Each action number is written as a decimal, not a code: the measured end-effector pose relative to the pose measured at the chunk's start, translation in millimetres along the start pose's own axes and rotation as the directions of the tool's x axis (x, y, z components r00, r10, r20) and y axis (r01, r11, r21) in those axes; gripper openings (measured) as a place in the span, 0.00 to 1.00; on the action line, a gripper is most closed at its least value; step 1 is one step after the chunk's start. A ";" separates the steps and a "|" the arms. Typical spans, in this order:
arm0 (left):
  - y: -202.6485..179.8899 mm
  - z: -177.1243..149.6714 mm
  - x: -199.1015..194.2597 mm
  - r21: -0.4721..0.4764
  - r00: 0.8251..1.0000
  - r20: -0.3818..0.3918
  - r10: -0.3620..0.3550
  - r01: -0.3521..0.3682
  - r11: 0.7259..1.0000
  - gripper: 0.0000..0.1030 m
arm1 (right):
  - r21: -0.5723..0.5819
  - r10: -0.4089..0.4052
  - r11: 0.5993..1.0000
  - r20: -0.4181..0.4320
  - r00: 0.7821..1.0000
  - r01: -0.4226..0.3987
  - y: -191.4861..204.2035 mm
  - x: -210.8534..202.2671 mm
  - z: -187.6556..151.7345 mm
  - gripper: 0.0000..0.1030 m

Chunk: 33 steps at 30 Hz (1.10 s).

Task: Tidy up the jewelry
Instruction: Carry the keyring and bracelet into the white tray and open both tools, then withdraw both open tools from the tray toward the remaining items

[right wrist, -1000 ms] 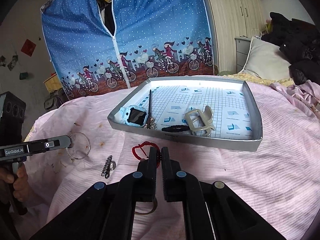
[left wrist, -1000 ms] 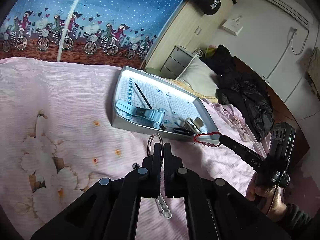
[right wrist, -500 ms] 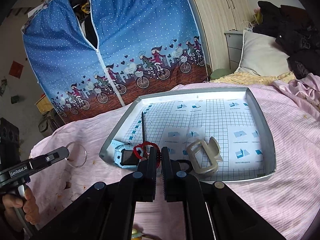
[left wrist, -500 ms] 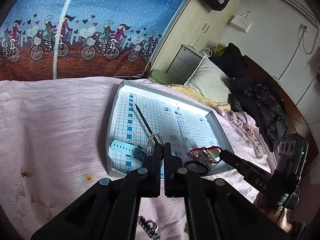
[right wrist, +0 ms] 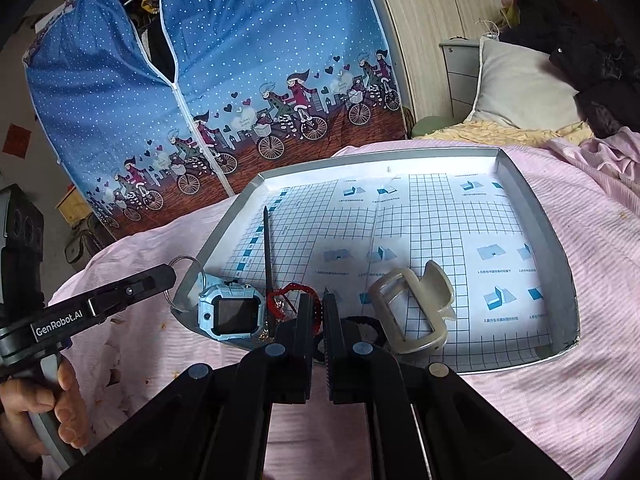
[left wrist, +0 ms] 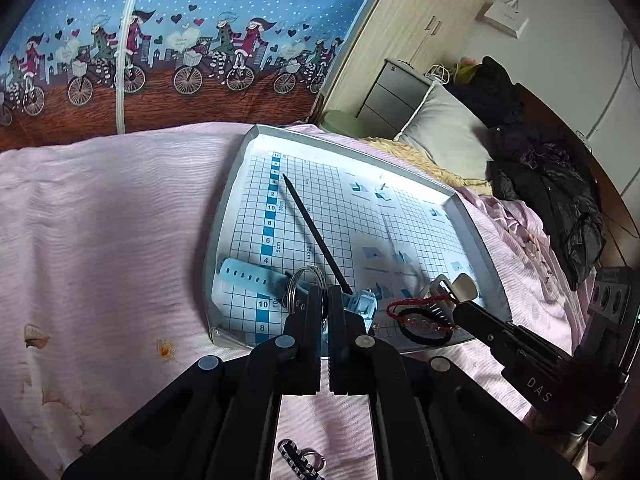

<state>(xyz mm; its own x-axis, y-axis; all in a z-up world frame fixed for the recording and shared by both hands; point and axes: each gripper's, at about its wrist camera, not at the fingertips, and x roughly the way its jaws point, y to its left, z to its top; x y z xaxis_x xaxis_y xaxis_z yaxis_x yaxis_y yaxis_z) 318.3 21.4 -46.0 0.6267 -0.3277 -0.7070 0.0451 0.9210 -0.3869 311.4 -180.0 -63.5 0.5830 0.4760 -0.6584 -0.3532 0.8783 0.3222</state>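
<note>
A silver tray (left wrist: 468, 216) (right wrist: 556, 248) with a grid sheet lies on the pink bed. My left gripper (left wrist: 323, 294) is shut on a silver ring (left wrist: 304, 280) and holds it over the tray's near left corner. The ring also shows in the right wrist view (right wrist: 182, 276). My right gripper (right wrist: 317, 300) is shut on a red string bracelet (right wrist: 292, 292) (left wrist: 416, 308) just above the tray's near edge. In the tray lie a light blue watch (right wrist: 232, 312), a black stick (left wrist: 316, 236), a black hair tie (left wrist: 424, 330) and a beige clip (right wrist: 412, 312).
A small chain piece (left wrist: 300, 460) lies on the pink bedspread (left wrist: 100, 240) below my left gripper. A grey pillow (right wrist: 520, 88) and dark clothes (left wrist: 552, 184) lie behind the tray. A blue fabric wardrobe (right wrist: 220, 80) stands past the bed.
Both grippers have moved forward from the bedspread to over the tray's near edge, carrying the ring and the red bracelet. The chain piece stayed on the bed.
</note>
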 end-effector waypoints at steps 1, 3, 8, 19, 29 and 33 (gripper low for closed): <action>2.5 1.1 -0.2 -0.015 1.000 -0.004 -0.004 0.004 1.000 0.00 | 0.002 -0.001 1.000 -0.004 1.000 0.001 0.2 0.5 0.0 0.06; 4.7 2.4 -0.9 -0.030 1.000 -0.022 -0.013 0.012 0.999 0.01 | -0.006 -0.010 1.000 -0.011 1.000 0.010 1.1 1.9 0.7 0.06; 0.7 1.9 -3.7 -0.003 0.998 -0.053 0.033 -0.033 0.999 0.15 | 0.002 -0.019 1.000 -0.024 1.000 0.019 -1.1 4.0 0.9 0.06; -10.7 -21.8 -78.3 -0.003 0.984 0.177 -0.008 0.008 1.000 0.99 | -0.001 -0.039 0.999 0.049 0.998 0.039 0.6 -33.6 0.9 0.41; -60.7 -72.6 -173.5 0.186 0.925 0.380 0.004 -0.081 0.979 0.99 | -0.115 0.021 0.993 0.299 0.954 0.014 35.8 -133.2 -23.8 0.97; -72.2 -96.6 -202.4 0.220 0.911 0.412 0.011 -0.111 0.969 0.99 | -0.194 0.053 0.981 0.365 0.930 0.021 55.0 -167.0 -39.0 1.00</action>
<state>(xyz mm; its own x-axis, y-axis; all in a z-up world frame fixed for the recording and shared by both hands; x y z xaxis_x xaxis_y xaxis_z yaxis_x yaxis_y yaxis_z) 113.0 0.9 67.9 0.8918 -0.2018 -0.4050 0.1453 0.9753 -0.1662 166.1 -212.9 37.6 0.7904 0.5050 -0.3468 -0.4763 0.8626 0.1705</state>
